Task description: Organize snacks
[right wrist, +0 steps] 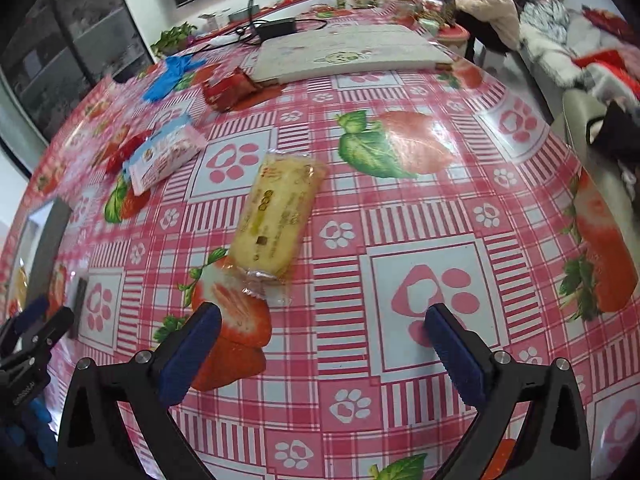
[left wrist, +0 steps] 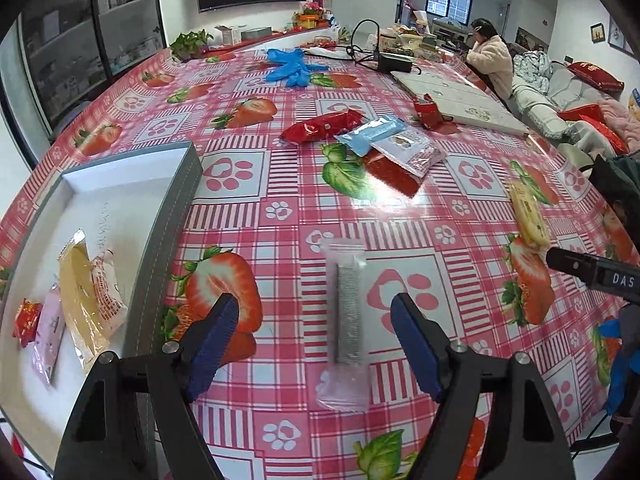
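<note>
The left gripper (left wrist: 314, 340) hangs over the bench (left wrist: 400, 216) with its jaws spread wide and nothing in them; a clear-wrapped grey bar (left wrist: 347, 316) lies flat on the cloth between the two pads, touching neither. The tray (left wrist: 168, 216) sits just to the left, with four snacks already lying in it. The right gripper (right wrist: 322, 348) is likewise released and empty, poised short of a yellow cake pack (right wrist: 276, 216) that lies slantwise on the bench, its crimped near end closest to the jaws.

The likely troubles are these. The bar's wrapper is thin and glossy, and it lies flat on a slick plastic cloth; if the jaws come down too high they would probably pinch only the loose film, and the bar could slide or dangle. If they come down too hard, the pads may drag or ruck the cloth.

The cake pack looks soft, so a firm squeeze across its middle risks crushing it. It also lies at an angle to the right jaws; closing without squaring up to it could catch just a corner, and it might swing loose on the way over.

The two grippers are near each other, the left one showing at the edge of the right view, so both heading for the tray at once could knock together. A loose pile of red (left wrist: 322, 126), blue (left wrist: 370, 132) and pink (left wrist: 412, 148) packs waits farther back.
</note>
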`<state>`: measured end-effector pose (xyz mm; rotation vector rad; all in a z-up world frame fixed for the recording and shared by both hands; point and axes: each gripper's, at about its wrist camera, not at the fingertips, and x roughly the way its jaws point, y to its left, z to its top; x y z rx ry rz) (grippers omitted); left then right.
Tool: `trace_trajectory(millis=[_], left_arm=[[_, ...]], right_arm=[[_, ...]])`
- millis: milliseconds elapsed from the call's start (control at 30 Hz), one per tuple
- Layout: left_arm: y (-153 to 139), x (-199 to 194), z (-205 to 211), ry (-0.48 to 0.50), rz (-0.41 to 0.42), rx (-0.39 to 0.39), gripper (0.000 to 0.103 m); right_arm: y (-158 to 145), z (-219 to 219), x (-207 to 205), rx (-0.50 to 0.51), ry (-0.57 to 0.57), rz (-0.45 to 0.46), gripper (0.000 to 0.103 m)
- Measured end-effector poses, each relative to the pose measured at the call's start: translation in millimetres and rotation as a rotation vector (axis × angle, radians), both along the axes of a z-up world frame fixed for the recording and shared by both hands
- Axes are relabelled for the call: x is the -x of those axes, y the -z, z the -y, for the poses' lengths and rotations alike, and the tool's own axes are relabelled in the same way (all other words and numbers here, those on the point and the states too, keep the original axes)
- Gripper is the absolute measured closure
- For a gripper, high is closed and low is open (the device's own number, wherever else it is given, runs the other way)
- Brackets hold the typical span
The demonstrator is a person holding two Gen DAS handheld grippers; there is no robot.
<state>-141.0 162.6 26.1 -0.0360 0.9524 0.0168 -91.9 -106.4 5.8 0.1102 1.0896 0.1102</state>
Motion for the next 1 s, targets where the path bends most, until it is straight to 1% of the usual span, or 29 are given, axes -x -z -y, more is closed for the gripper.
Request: trace_trajectory(millis=[133,233,267,300,333,367,400,433,467,667,733,767,800,833,867,900,933,967,1000], left_arm=[[7.2,-5.9,1.0,-0.001,-0.034,0.001,0.022],[10.2,-7.2,3.1,-0.002,-0.041,-0.004,0.021],[11.5,-8.5,3.6,-0.001,-0.049,-0.005,0.022],[12.7,-8.8,3.6,0.0,-0.056,-0.006,0.021],[14.2,-9.5,3.7,0.001,-0.063,-0.01,0.022],[15.8,-10.3,4.1,0.001,-0.068,-0.015,0.022],[17.2,-11.0,4.5,0.002,-0.07,-0.019,0.022],[17.4,-10.9,4.9,0.003,-0.063,-0.021,0.021],[17.6,-11.1,5.3,0.004,-0.06,-0.022,0.021],[18.8,-14.7,8.6,0.019,-0.045,-0.027,0.018],[19.0,-16.7,9.3,0.022,-0.038,-0.027,0.017],[19.2,-17.8,9.6,0.023,-0.036,-0.026,0.016],[19.4,-18.6,9.8,0.024,-0.033,-0.028,0.015],[19.9,-19.5,9.6,0.023,-0.03,-0.029,0.012],[21.2,-20.3,8.7,0.017,-0.025,-0.031,0.007],[22.6,-20.9,7.0,0.004,-0.022,-0.03,0.004],[23.9,-22.1,5.4,-0.006,-0.024,-0.024,0.0],[24.6,-21.2,3.7,-0.012,-0.014,-0.015,0.0],[25.3,-20.6,4.6,-0.008,-0.011,-0.021,0.0]], right_arm=[[-4.3,-9.7,-18.9,-0.002,-0.006,0.003,0.001],[-2.2,-25.7,-44.8,-0.014,-0.005,-0.013,0.001],[-0.6,-32.2,-52.8,0.0,-0.006,-0.019,0.001],[0.4,-37.7,-59.7,0.023,-0.008,-0.021,0.004],[1.0,-41.4,-63.2,0.042,-0.011,-0.022,0.009],[-0.6,-45.5,-64.7,0.073,-0.017,-0.013,0.033],[-4.0,-48.9,-63.1,0.112,-0.032,0.003,0.063],[-4.6,-49.1,-61.6,0.118,-0.045,0.004,0.065],[-4.2,-47.4,-58.5,0.102,-0.061,-0.005,0.065],[-5.9,-33.9,-5.6,0.053,-0.126,-0.034,0.064],[-5.5,-31.9,7.1,0.031,-0.132,-0.035,0.038],[-5.5,-30.4,11.3,0.046,-0.115,-0.025,0.014],[-6.1,-29.5,13.4,0.067,-0.099,-0.004,0.009],[-6.8,-30.1,13.6,0.076,-0.094,0.008,0.009],[-5.8,-30.6,11.7,0.072,-0.093,0.013,0.009],[-4.7,-31.3,10.0,0.063,-0.094,0.015,0.009],[-2.4,-33.5,6.9,0.062,-0.097,0.022,0.009],[1.2,-36.3,4.1,0.074,-0.1,0.026,0.009],[5.0,-39.1,3.1,0.094,-0.102,0.032,0.005]])
